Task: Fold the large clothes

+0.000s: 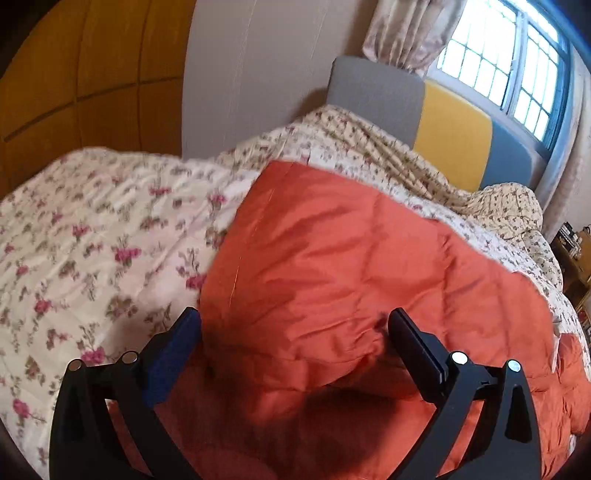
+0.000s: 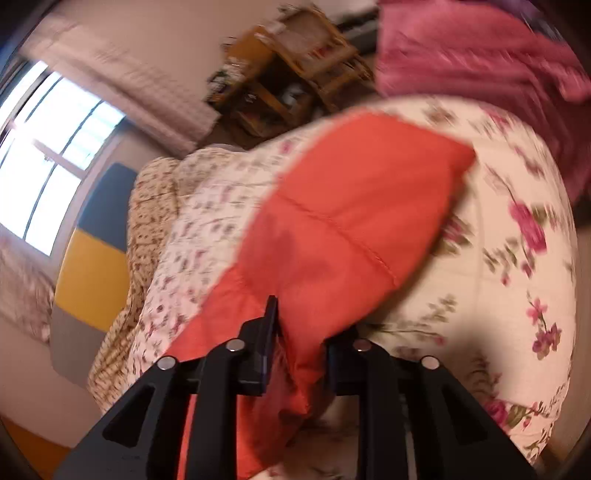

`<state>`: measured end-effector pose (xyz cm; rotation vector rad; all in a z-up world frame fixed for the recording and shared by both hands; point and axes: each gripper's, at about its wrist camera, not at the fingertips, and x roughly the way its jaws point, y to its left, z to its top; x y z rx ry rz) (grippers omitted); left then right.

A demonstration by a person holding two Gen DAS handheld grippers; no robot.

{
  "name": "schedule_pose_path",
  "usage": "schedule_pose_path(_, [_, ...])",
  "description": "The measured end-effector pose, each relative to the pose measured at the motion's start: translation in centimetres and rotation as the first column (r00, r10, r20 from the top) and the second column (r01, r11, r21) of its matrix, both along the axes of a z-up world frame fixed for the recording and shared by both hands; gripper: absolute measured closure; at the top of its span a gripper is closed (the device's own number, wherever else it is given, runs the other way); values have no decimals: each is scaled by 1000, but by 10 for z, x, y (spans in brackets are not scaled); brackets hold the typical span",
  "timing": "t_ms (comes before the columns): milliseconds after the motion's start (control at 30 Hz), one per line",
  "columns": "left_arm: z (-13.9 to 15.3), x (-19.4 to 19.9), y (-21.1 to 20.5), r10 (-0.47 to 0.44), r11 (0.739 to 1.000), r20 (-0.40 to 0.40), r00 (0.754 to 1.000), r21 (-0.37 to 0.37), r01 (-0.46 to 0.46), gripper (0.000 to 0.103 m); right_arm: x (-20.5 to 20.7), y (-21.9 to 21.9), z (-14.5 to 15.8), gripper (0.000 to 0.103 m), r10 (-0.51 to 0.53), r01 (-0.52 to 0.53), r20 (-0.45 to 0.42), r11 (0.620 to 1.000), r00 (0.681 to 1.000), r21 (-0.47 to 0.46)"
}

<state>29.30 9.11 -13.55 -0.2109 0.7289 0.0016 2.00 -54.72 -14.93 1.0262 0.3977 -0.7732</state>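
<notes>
Orange garment [image 2: 343, 236] between right gripper [image 2: 301, 325] fingers

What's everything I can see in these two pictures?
Jacket: one, orange, on the floral quilt; one end between the right gripper's jaws.
Quilt: one, cream with pink flowers, covering the bed.
Blanket: one, beige small-print, bunched by the headboard.
Headboard: one, grey, yellow and blue panels, under the window.
Window: one, bright, barred.
Curtain: pale patterned, beside the window.
Shelf: wooden, cluttered, blurred.
Pink cloth: top right, blurred.
Left gripper: black, open over the jacket.
Right gripper: black, shut on the jacket.
</notes>
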Motion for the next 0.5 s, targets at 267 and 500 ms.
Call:
schedule_pose_path(267, [-13,3,8,-3,999,-34,999,-54,1,3,47,66,56,86,126,-116,43,975,991,-191])
schedule_pose_path(500, [-13,0,7,-2,998,-29,1000,-56,1,3,127,155,76,86,354,-323,16,870,935,-373])
